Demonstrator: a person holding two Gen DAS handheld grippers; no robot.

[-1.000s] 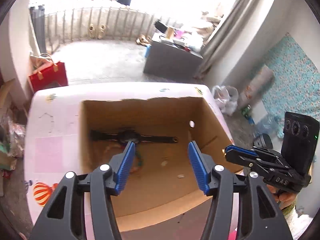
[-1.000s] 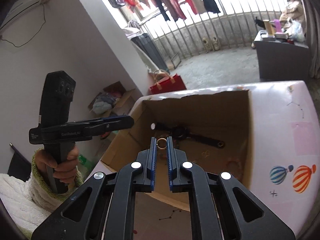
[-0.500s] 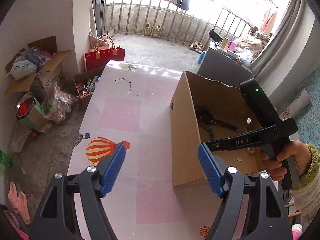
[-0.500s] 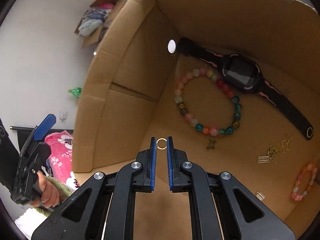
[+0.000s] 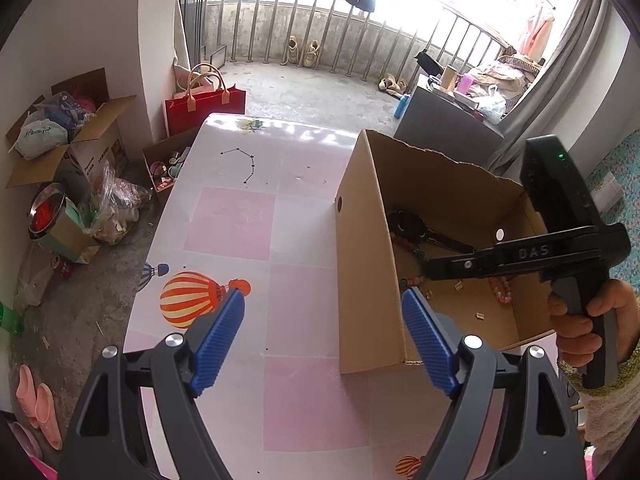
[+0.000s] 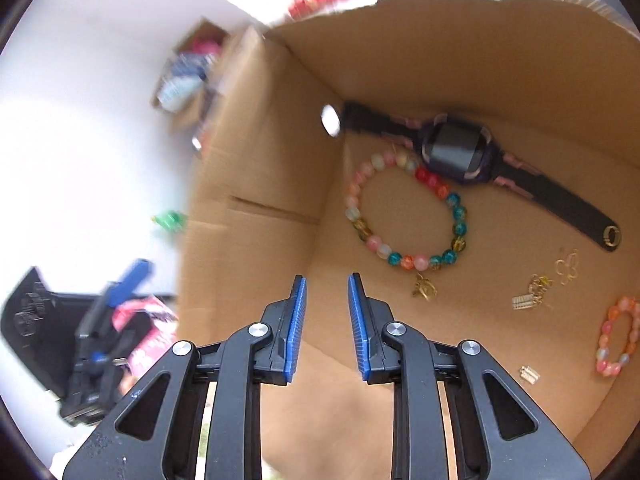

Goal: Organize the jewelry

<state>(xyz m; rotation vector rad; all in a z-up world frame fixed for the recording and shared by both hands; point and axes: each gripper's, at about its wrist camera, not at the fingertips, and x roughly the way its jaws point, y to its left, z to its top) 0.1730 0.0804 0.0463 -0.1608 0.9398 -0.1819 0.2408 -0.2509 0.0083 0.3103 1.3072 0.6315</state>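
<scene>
My right gripper (image 6: 323, 280) hangs inside the cardboard box (image 6: 260, 184), low by its left wall. Its jaws are opening and nothing shows between the blue pads. On the box floor lie a black watch (image 6: 460, 152), a multicoloured bead bracelet (image 6: 404, 208), a pink-orange bracelet (image 6: 616, 336) and small gold pieces (image 6: 536, 292). My left gripper (image 5: 322, 312) is outside the box (image 5: 368, 248), over the pink table cover. Its jaws are opening wide with nothing in them. The left wrist view shows the right gripper (image 5: 520, 256) reaching into the box, held by a hand (image 5: 580, 320).
The table (image 5: 240, 216) carries a pink chequered cover with balloon prints. On the floor at the left stand open boxes (image 5: 68, 128), bags and a red tote (image 5: 204, 108). A grey cabinet (image 5: 444, 128) and a railing lie beyond the table.
My right gripper has sunk into the box and parted its jaws; the small gold ring it held is gone from between them. My left gripper has come out of the box, moved left and opened wider.
</scene>
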